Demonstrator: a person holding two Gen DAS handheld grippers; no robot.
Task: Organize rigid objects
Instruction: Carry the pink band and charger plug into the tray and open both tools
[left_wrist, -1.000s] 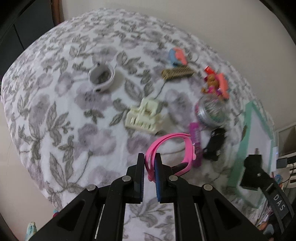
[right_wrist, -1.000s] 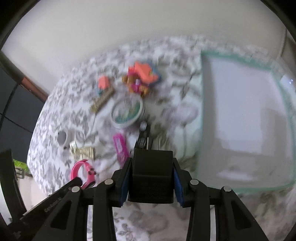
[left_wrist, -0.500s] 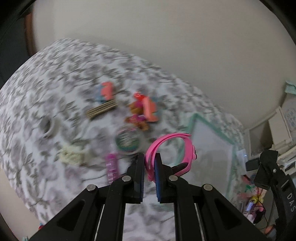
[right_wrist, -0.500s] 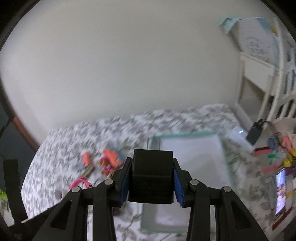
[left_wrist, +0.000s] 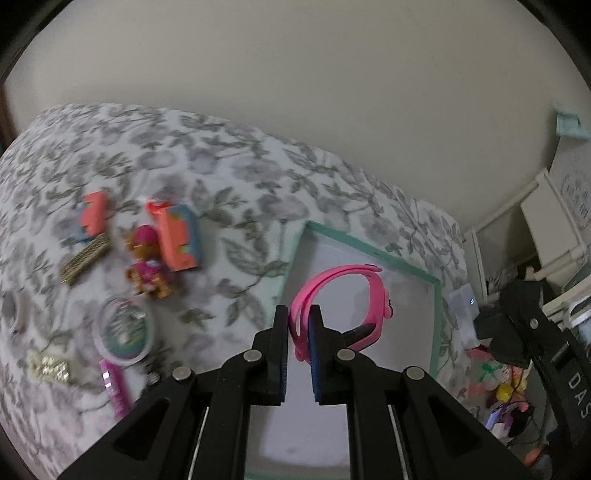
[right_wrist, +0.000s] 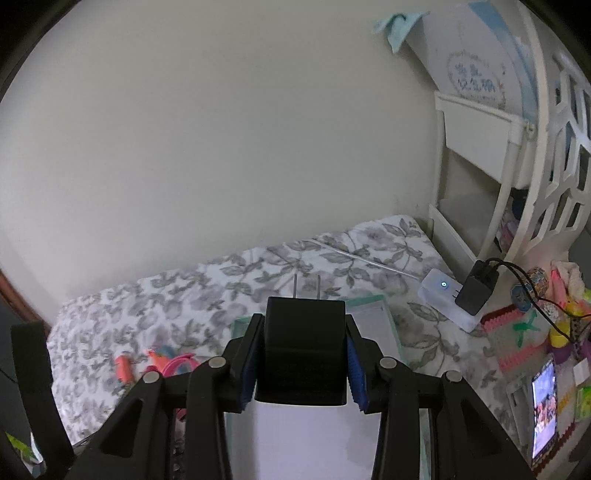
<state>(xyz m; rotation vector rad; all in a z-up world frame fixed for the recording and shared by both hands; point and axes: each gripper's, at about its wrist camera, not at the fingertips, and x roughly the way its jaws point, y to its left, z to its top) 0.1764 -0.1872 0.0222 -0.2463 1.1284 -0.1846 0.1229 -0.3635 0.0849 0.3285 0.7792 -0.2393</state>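
Observation:
My left gripper (left_wrist: 299, 314) is shut on the strap of a pink wristband (left_wrist: 345, 295), which hangs in the air over the white tray with a green rim (left_wrist: 369, 251). My right gripper (right_wrist: 301, 334) is shut on a black plug adapter (right_wrist: 303, 350) with its two prongs pointing forward, held above the same tray (right_wrist: 373, 317). The right gripper also shows at the right edge of the left wrist view. Left of the tray on the floral bedspread (left_wrist: 221, 177) lie an orange block toy (left_wrist: 177, 236), a small figure (left_wrist: 146, 266), a round tin (left_wrist: 123, 326) and a pink bar (left_wrist: 114, 387).
A cream wall rises behind the bed. A white power strip (right_wrist: 448, 299) with a black charger (right_wrist: 476, 288) lies at the bed's right corner. White shelving (right_wrist: 480, 140) and a cluttered table with a phone (right_wrist: 543, 402) stand on the right.
Both grippers rose and swung right, from above the scattered toys to above the tray. The wristband and the adapter stayed gripped throughout.

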